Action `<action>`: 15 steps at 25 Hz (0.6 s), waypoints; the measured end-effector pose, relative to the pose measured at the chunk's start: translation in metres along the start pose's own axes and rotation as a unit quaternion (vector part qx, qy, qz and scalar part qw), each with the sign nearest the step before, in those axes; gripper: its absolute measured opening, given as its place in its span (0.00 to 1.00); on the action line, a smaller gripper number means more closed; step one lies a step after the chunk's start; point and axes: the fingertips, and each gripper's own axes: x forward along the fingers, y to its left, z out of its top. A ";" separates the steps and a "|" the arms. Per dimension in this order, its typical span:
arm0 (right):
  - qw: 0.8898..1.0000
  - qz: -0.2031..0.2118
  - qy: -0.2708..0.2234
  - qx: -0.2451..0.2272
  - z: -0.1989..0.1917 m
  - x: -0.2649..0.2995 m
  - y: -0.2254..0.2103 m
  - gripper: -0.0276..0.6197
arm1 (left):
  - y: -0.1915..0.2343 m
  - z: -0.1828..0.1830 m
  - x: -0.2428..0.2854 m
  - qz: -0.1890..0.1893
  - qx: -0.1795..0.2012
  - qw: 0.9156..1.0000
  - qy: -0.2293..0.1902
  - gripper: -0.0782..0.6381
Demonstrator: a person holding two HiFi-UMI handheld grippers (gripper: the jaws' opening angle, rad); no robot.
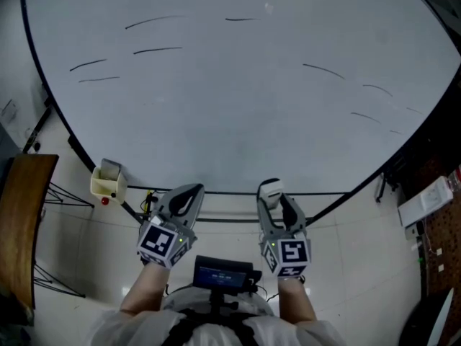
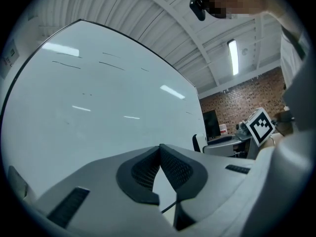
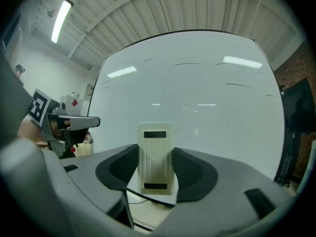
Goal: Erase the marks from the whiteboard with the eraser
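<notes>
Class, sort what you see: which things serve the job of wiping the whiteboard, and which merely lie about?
For the job: whiteboard, pen marks, eraser, right gripper clamping it.
Lying about or idle: yellow tub, wooden table, left gripper, shut and empty.

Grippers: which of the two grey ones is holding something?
The right gripper: its jaws are clamped on the cream rectangular plastic eraser. The left gripper has its jaws closed together with nothing between them.

The whiteboard (image 1: 238,121) bears short dark marks (image 1: 155,21) scattered left and right; a yellow box (image 1: 108,181) sits at its lower-left corner.
</notes>
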 end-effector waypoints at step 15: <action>0.998 0.046 -0.033 -0.009 0.007 -0.071 0.010 0.39 | -0.061 0.030 -0.049 0.059 0.031 0.997 -0.039 0.11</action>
